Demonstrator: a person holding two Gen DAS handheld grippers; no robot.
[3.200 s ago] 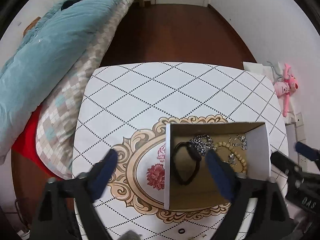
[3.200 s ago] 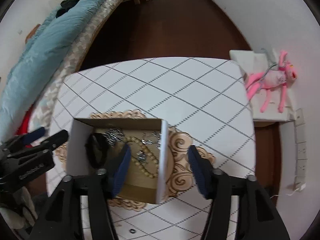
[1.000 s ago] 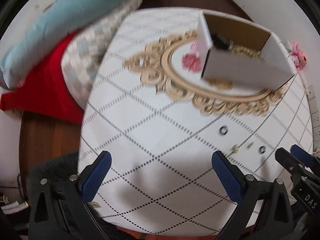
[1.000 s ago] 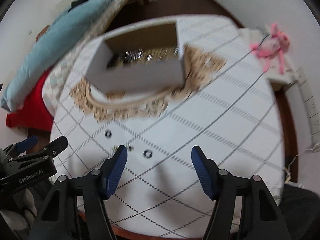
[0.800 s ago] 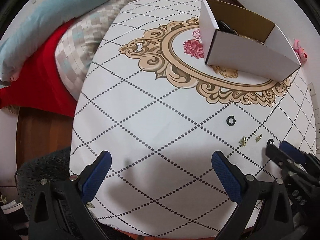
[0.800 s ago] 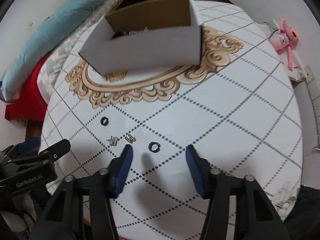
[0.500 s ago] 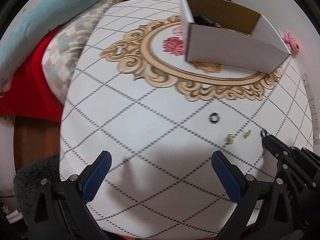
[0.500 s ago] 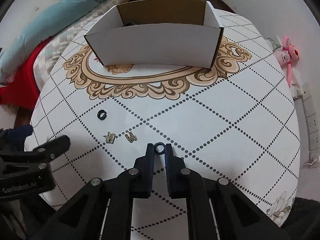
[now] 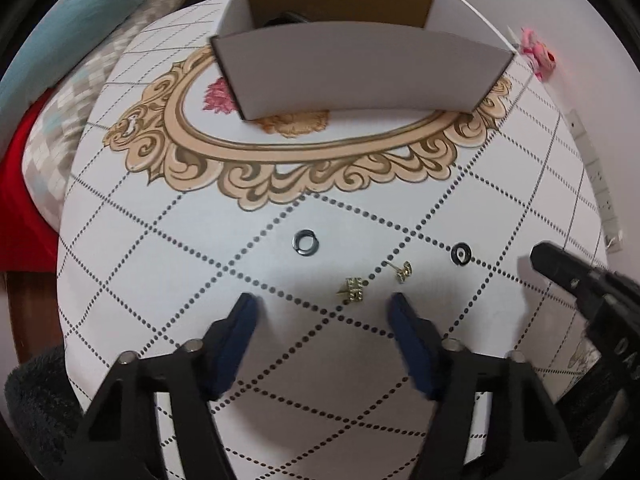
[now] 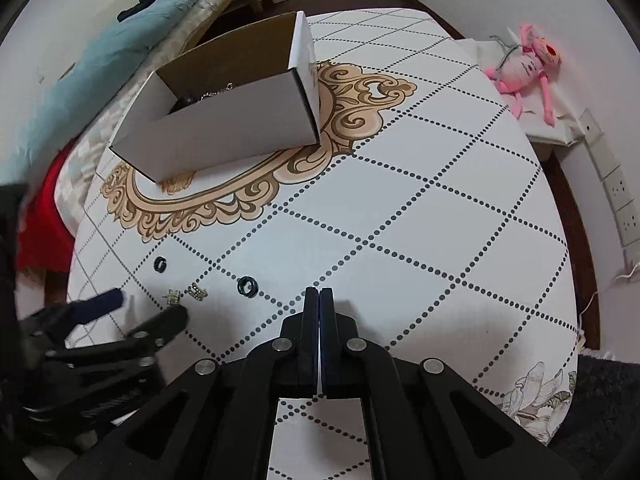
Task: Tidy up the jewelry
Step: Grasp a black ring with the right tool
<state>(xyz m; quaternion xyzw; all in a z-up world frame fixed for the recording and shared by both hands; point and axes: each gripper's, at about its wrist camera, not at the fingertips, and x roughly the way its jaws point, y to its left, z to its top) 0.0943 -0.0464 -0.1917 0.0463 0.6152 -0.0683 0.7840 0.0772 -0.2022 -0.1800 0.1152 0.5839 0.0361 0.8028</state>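
Observation:
A white cardboard box (image 9: 360, 76) with jewelry inside stands on the ornate oval print of the table. In front of it lie a dark ring (image 9: 305, 242), a second dark ring (image 9: 461, 254) and two gold earrings (image 9: 353, 289) (image 9: 403, 271). My left gripper (image 9: 324, 308) is open, low over the table, with the left earring between its fingertips. My right gripper (image 10: 319, 294) is shut and empty, to the right of the second ring (image 10: 247, 286). The box (image 10: 224, 128) also shows in the right wrist view.
The table (image 10: 440, 208) is white with a dotted diamond pattern. A bed with a blue quilt (image 10: 80, 64) lies to the left. A pink plush toy (image 10: 524, 64) sits on a stand at the far right. A dark fluffy rug (image 10: 600, 400) lies below the near edge.
My left gripper has dropped toward the earrings and narrowed its opening. My right gripper has shut fully and moved right, away from the ring it was around half a second ago.

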